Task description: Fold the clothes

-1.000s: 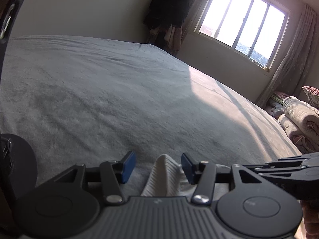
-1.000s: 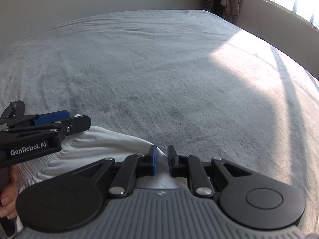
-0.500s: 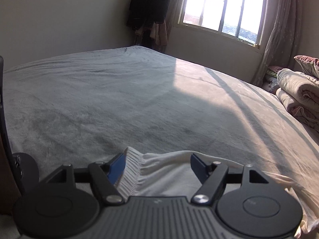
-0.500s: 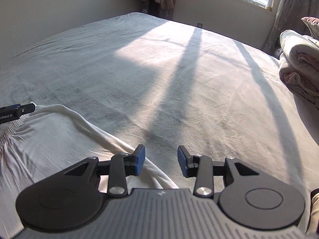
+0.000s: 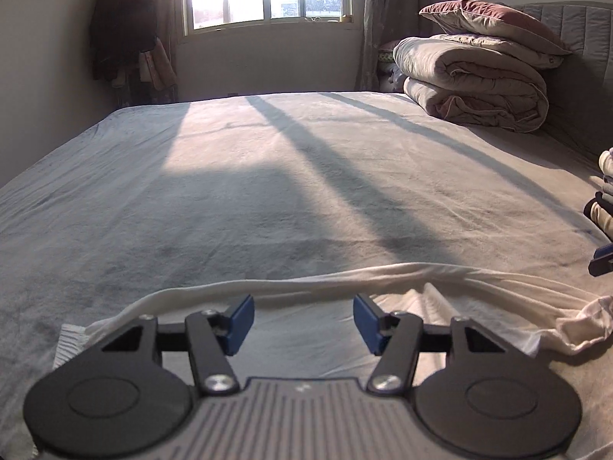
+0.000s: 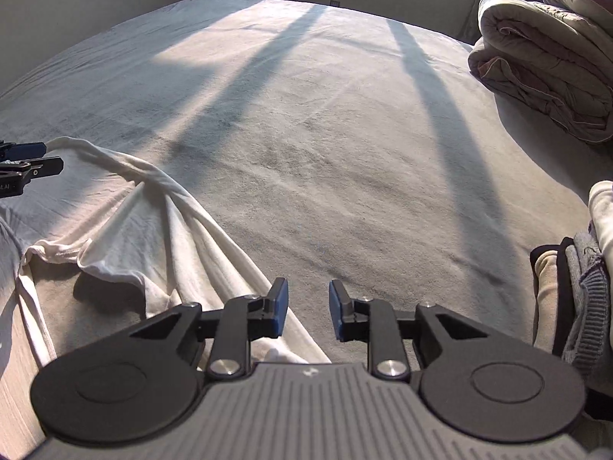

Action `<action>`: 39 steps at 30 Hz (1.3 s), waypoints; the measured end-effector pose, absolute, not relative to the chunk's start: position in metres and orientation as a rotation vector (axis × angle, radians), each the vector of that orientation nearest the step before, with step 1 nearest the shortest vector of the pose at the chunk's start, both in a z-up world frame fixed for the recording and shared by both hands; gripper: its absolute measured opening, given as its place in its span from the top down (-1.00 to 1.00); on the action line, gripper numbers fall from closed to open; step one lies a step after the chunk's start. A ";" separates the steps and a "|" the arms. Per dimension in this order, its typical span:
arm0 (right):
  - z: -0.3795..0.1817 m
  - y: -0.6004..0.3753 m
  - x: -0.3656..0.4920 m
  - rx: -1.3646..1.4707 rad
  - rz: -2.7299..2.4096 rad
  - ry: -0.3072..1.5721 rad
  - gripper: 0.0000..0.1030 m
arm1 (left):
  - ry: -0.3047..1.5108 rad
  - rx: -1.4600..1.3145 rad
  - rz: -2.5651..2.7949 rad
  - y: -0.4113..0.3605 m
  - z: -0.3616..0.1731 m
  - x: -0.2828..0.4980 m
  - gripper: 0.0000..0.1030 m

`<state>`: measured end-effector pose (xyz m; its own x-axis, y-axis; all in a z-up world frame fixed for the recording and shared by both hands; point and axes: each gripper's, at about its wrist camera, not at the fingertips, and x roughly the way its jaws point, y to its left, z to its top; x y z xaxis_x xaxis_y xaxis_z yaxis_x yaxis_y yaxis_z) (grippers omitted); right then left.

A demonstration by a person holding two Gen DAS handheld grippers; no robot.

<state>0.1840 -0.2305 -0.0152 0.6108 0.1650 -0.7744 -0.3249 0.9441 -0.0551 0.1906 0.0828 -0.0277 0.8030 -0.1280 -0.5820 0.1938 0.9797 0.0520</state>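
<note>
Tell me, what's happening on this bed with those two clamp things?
A person is folding laundry using a handheld two-finger gripper in each hand. A white garment lies rumpled and partly spread on the grey bed cover. Right now neither tool grips it: the left gripper hovers open over the near edge of the cloth, and the right gripper is open just beside its right edge. A pile of clothes sits to the right, and a rolled duvet with a pillow on top rests at the head of the bed.
</note>
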 end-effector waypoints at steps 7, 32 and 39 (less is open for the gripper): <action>-0.045 -0.230 0.189 -0.246 0.346 0.957 0.66 | 0.689 0.231 -0.223 0.060 -0.053 0.224 0.48; -0.056 -0.220 0.274 -0.310 0.088 0.796 0.82 | 0.611 0.198 -0.149 0.047 -0.057 0.249 0.32; -0.034 -0.242 0.247 -0.229 0.069 0.809 0.66 | 0.616 0.198 -0.212 0.031 -0.045 0.226 0.14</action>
<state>0.2469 -0.2416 -0.0338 0.6898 -0.0264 -0.7235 -0.1478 0.9732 -0.1763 0.2263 0.0307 -0.0446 0.7961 -0.1369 -0.5895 0.2542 0.9596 0.1204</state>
